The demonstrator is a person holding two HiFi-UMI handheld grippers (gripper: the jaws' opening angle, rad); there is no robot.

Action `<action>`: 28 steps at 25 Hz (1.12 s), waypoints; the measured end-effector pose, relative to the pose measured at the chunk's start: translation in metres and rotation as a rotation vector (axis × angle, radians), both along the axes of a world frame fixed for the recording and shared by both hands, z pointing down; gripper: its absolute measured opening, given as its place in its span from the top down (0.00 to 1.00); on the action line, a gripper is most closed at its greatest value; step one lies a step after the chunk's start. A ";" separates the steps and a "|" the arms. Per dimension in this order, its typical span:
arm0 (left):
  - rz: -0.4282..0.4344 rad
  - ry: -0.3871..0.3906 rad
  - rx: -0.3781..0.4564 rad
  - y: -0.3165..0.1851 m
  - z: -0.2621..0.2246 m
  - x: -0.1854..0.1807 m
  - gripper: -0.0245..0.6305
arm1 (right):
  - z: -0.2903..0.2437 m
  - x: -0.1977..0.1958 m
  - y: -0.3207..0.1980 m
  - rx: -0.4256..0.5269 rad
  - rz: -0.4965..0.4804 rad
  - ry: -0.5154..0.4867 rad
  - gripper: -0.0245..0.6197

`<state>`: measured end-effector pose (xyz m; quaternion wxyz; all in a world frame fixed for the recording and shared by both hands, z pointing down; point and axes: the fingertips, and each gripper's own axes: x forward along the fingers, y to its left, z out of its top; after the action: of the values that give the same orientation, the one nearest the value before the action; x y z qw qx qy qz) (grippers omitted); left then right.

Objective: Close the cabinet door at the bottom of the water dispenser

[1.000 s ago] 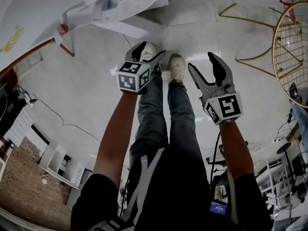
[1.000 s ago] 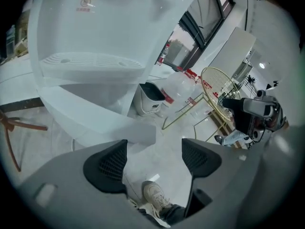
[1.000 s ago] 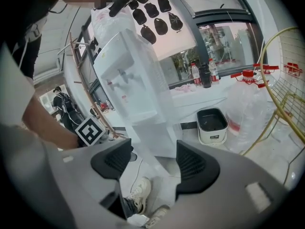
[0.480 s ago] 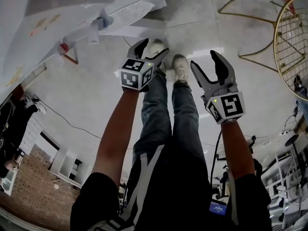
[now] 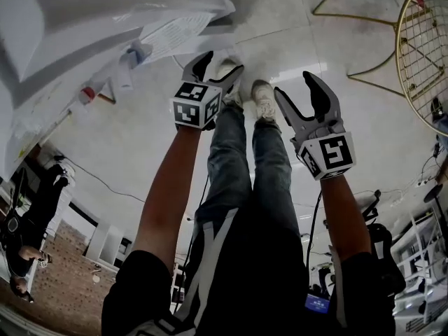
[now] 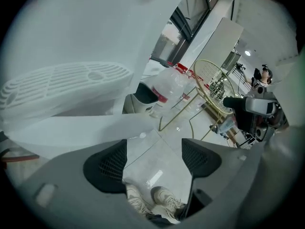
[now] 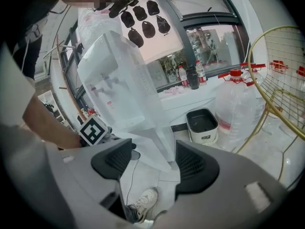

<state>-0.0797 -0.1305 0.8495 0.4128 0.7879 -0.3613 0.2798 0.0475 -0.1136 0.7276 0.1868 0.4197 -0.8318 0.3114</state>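
The white water dispenser (image 7: 116, 87) stands tall in the right gripper view, with its bottom cabinet door (image 7: 159, 144) swung out at an angle towards me. In the head view the dispenser (image 5: 105, 26) fills the upper left, taps and ribbed drip tray (image 5: 175, 30) facing me. My left gripper (image 5: 219, 65) hangs open just right of the drip tray and touches nothing. In its own view the left gripper (image 6: 153, 159) has only floor between its pads, with the drip tray (image 6: 62, 87) above. My right gripper (image 5: 295, 88) is open and empty, further right over the floor.
My legs and white shoes (image 5: 262, 100) stand between the grippers. A gold wire frame (image 5: 420, 54) curves at the right. Large water bottles (image 7: 240, 104) and a black-and-white bin (image 7: 202, 125) sit by the window wall. A cable (image 5: 105, 180) runs along the floor at left.
The left gripper has moved a little towards the dispenser and rolled slightly. The dispenser now fills more of the head view's upper left. The right gripper has barely moved.
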 end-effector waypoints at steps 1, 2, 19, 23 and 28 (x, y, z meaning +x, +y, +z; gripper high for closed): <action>0.002 -0.002 0.001 -0.003 0.001 0.001 0.40 | 0.000 0.002 -0.002 0.003 0.003 0.002 0.51; 0.006 -0.003 0.003 -0.006 0.001 0.001 0.40 | 0.000 0.003 -0.004 0.006 0.007 0.003 0.52; 0.083 -0.016 -0.018 -0.042 0.018 0.028 0.40 | 0.002 0.031 -0.031 -0.010 0.098 -0.002 0.52; 0.085 -0.024 -0.012 -0.051 0.019 0.031 0.40 | 0.002 0.035 -0.035 -0.013 0.105 0.001 0.52; 0.085 -0.033 0.000 -0.062 0.022 0.032 0.39 | 0.000 0.036 -0.042 -0.015 0.127 -0.005 0.52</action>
<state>-0.0480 -0.1922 0.8716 0.3946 0.7978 -0.3343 0.3099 0.0837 -0.1554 0.7277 0.1675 0.4693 -0.8018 0.3298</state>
